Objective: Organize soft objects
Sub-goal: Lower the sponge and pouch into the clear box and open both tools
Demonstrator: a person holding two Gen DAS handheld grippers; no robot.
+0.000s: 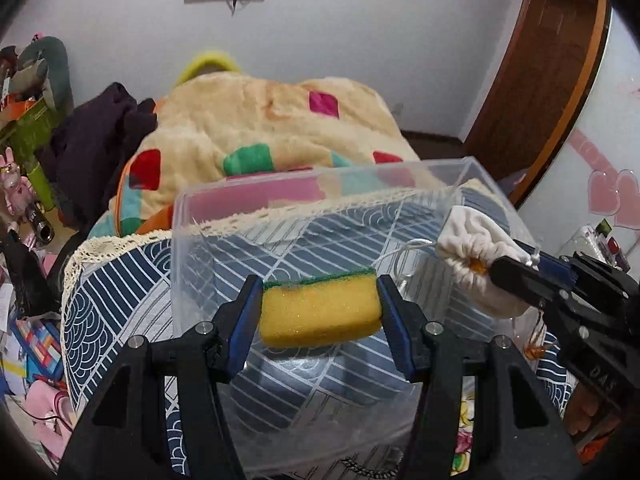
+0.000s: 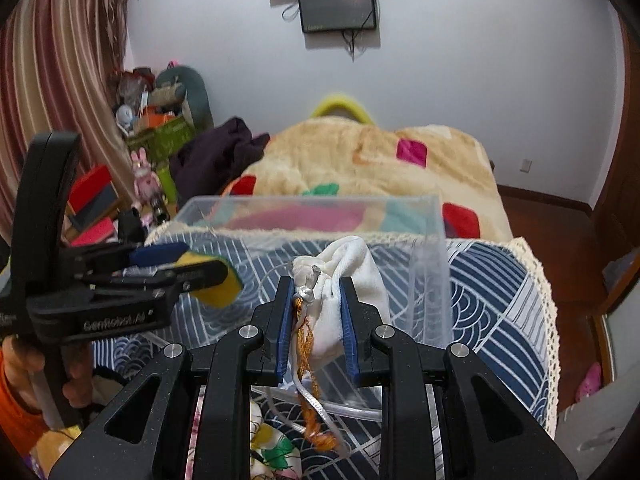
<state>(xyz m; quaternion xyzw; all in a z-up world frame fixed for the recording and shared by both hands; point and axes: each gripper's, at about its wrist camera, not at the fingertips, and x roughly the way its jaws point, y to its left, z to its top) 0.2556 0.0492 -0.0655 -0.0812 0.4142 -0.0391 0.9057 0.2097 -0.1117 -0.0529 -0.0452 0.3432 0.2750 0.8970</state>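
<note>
Two grippers held over a clear plastic storage box (image 1: 188,216) with straight transparent walls, set on a round table under a blue-and-white wave-patterned cloth with a cream lace edge (image 1: 120,280). Left gripper (image 1: 319,308): jaws clamped on a rectangular yellow sponge with a green scouring layer (image 1: 320,310), blue pads pressed flat against its two short ends, green face turned far, sponge hanging above the box's open top near the near wall. Right gripper (image 2: 316,320): jaws closed on a white soft cloth drawstring pouch (image 2: 352,276), gripped at its gathered neck, bulging body poking out beyond the fingertips toward the far side, white cord and orange tassel (image 2: 306,344) dangling down between the fingers. Seen from the left wrist, pouch (image 1: 480,248) at the box's right wall, right of the sponge and apart from it. Beyond the table, a beige fleece blanket with coloured squares (image 1: 260,120) spread over a bed.
</note>
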